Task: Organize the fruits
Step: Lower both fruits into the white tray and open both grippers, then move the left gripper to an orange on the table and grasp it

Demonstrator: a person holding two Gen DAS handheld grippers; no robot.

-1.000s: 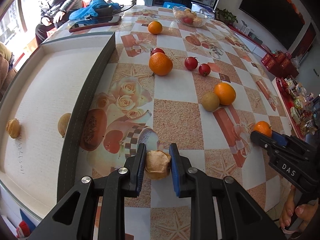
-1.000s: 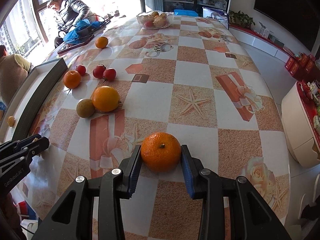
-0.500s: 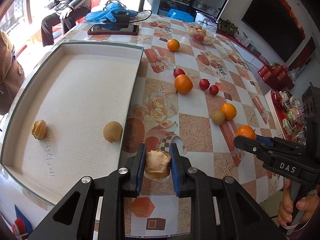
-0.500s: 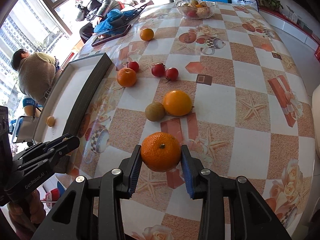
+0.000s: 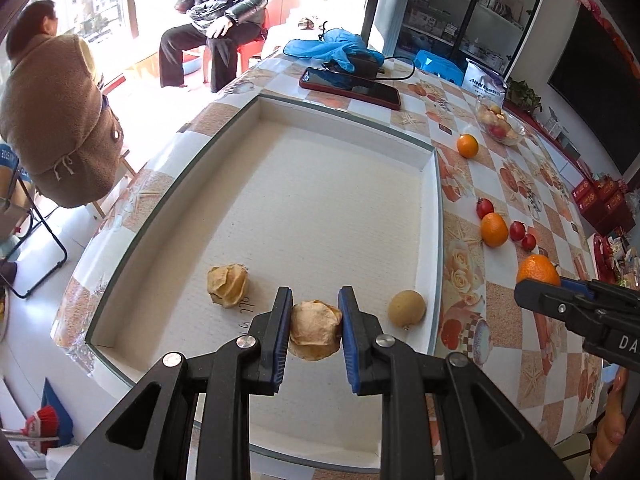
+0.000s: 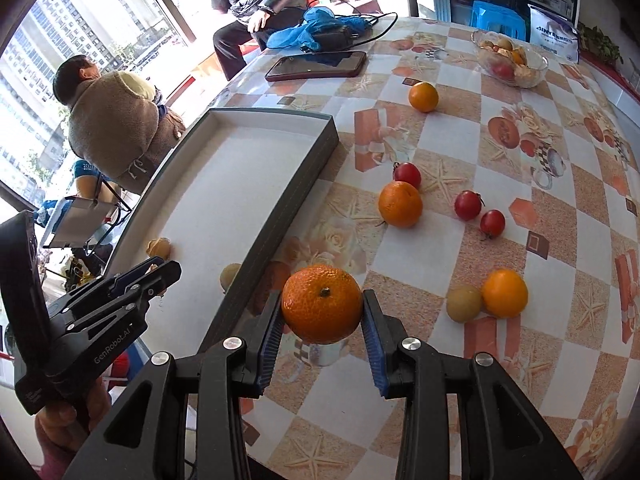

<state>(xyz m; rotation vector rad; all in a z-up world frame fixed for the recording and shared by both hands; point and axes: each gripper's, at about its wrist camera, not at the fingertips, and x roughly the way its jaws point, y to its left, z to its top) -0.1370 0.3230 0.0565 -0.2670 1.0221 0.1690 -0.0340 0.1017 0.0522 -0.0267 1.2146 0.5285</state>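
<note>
Gripping a papery tan husked fruit [image 5: 315, 334] above the white tray [image 5: 428, 240], left tool [image 5: 314, 330] clamped on it | right tool [image 6: 322, 312] clamped on a mandarin [image 6: 322, 303] above the table [image 6: 500, 380], just beside the tray's dark wall | tray floor: second husked fruit [image 5: 227, 285], round tan fruit [image 5: 407, 307].
</note>
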